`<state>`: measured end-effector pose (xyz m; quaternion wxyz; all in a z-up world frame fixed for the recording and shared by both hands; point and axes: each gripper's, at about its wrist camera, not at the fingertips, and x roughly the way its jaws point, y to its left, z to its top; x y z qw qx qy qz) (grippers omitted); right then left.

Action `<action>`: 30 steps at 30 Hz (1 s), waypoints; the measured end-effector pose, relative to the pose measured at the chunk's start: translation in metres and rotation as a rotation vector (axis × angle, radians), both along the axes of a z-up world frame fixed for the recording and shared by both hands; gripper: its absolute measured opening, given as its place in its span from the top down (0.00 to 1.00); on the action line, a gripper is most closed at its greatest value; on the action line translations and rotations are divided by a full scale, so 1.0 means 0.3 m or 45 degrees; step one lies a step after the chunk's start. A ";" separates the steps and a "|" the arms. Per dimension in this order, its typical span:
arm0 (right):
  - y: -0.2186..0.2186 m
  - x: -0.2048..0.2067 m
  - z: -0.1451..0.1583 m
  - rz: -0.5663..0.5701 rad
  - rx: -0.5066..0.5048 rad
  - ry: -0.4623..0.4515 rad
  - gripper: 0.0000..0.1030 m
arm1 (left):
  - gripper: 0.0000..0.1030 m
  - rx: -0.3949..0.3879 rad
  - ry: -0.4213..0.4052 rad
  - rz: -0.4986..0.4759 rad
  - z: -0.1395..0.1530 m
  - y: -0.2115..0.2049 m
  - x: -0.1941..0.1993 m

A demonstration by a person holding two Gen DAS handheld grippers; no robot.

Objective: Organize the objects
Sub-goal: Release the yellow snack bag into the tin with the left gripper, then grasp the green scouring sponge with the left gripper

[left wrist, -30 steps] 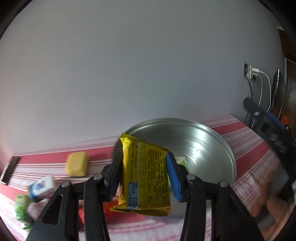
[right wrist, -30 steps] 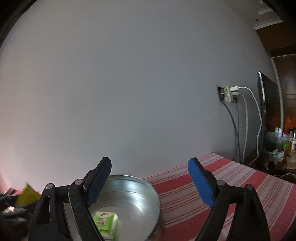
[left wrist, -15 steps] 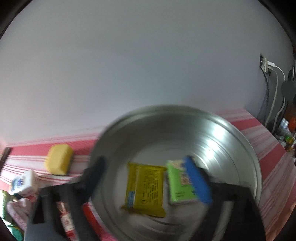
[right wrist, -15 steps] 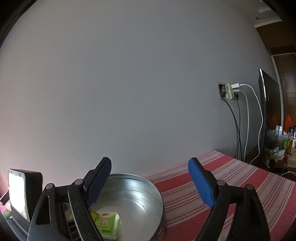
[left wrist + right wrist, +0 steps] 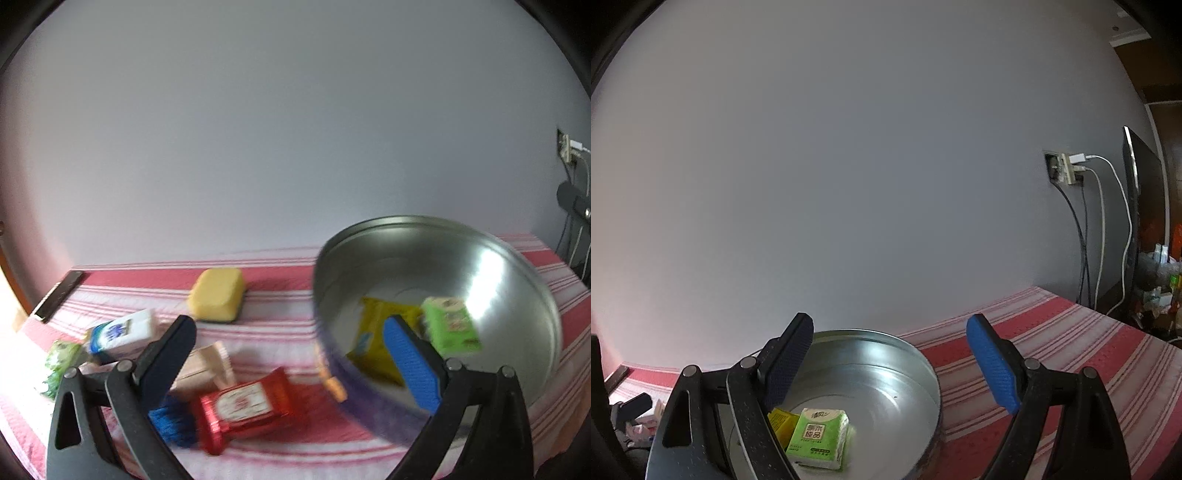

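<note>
- Packets already sorted: a yellow sachet [image 5: 384,339] and a green tissue pack [image 5: 452,326] lie side by side on the floor of the round metal basin [image 5: 524,266].
- Left gripper [image 5: 291,354] is spread wide and empty, hanging over the striped cloth [image 5: 280,295] between the basin's rim and the loose items.
- Right gripper [image 5: 894,365] is likewise wide apart with nothing between its pads, poised above the basin.
- Red foil packet [image 5: 245,406] lies nearest the left gripper; I judge it light, soft and slippery, best pinched across its short width at the middle.
- Yellow sponge [image 5: 218,293] looks squashy and light; a grip across its long sides should hold.
- White-and-blue pack [image 5: 123,332] and a green pack [image 5: 61,360] sit further left, probably soft tissue.
- Motion blur smears the left view; a beige thing and a blue thing behind the left finger are partly covered and cannot be identified.
</note>
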<state>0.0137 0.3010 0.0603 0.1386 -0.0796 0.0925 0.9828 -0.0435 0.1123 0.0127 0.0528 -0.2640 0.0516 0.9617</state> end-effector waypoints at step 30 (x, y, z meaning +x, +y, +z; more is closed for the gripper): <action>-0.230 0.084 -0.035 0.325 0.170 0.081 0.16 | 0.01 0.075 -0.035 0.343 -0.028 -0.511 0.282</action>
